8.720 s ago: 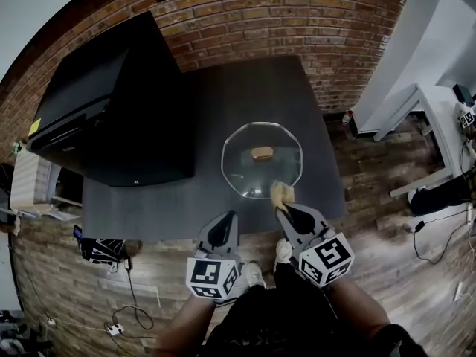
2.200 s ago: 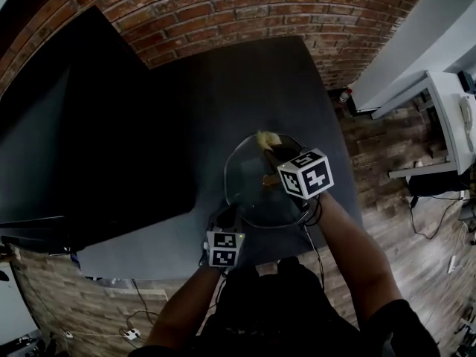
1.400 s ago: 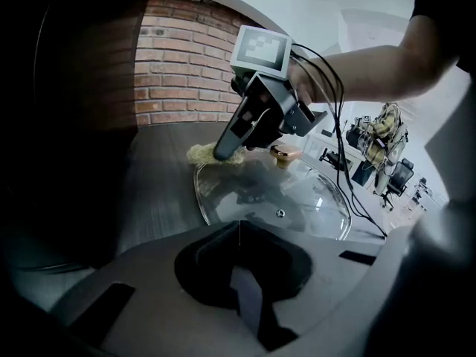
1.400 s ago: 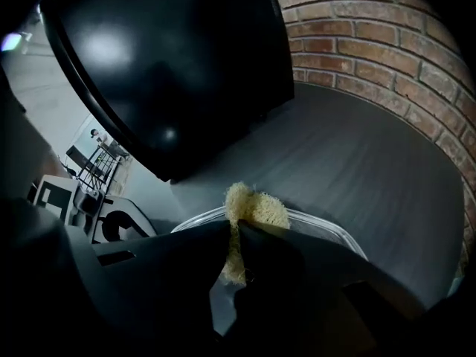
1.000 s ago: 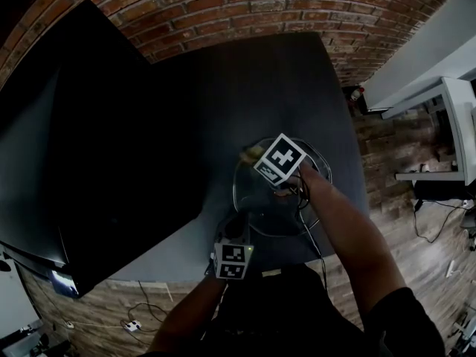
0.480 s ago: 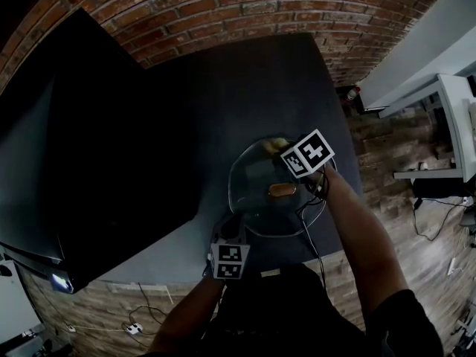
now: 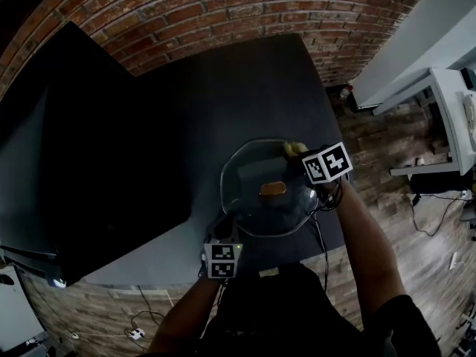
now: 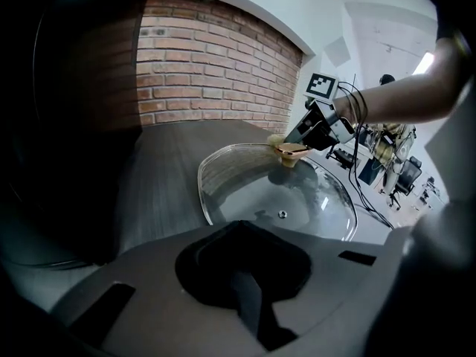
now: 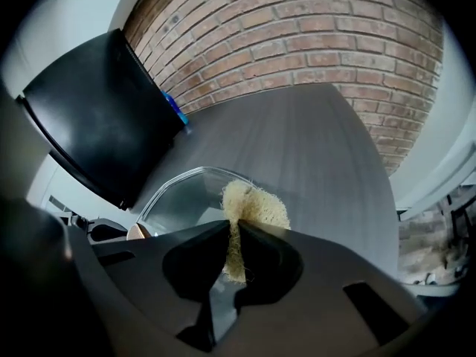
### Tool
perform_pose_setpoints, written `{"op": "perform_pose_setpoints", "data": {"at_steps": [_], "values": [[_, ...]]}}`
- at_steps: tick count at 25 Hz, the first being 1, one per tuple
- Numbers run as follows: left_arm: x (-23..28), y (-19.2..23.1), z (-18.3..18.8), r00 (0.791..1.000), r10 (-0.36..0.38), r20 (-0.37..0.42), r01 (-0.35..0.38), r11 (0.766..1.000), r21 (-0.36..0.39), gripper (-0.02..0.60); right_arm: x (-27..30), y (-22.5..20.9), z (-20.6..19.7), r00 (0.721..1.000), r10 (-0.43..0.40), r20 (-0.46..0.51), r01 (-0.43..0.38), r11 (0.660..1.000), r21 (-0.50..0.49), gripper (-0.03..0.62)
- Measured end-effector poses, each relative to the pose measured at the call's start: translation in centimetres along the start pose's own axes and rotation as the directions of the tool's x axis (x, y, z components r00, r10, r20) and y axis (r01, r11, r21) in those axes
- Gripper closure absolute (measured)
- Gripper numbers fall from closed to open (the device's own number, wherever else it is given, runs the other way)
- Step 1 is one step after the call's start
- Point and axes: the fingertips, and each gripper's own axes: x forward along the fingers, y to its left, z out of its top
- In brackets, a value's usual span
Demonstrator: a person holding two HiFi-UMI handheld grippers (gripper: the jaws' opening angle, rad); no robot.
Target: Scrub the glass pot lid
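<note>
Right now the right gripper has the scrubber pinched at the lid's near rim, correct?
Not quite. The right gripper does have the scrubber pinched, but at the far rim of the glass pot lid, beyond its knob. The head view shows this.

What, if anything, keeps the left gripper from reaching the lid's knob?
Probably nothing, so yes. The knob stands bare at the lid's centre; the right gripper and sponge are at the far rim. But the left gripper looks shut on the near rim and must let go first.
</note>
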Motion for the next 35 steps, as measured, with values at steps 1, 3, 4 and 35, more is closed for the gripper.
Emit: {"op": "perform_pose_setpoints", "data": {"at_steps": [1,3,4,35], "values": [[0.0,0.0,0.0,1.0,0.002,0.0,-0.002,1.0,-0.001,0.549,-0.3,-0.4,-0.4,1.0,-0.007,0.007,0.007,1.0,0.017,0.553],[0.0,-0.1,0.1,1.0,0.005,0.0,-0.005,1.0,-0.003,0.549,-1.0,-1.3,-1.2,1.0,-0.018,0.022,0.017,0.998,0.054,0.553],[0.0,-0.1,0.1,1.0,0.006,-0.001,-0.006,1.0,-0.004,0.549,-1.3,-1.7,-1.6,0.999,-0.023,0.029,0.021,0.997,0.072,0.553],[-0.3,-0.6,-0.3,1.0,0.015,-0.019,-0.016,0.999,-0.04,0.549,-0.8,17.3,0.7,0.973,0.211,-0.097,-0.209,0.615,-0.76,0.553]]}}
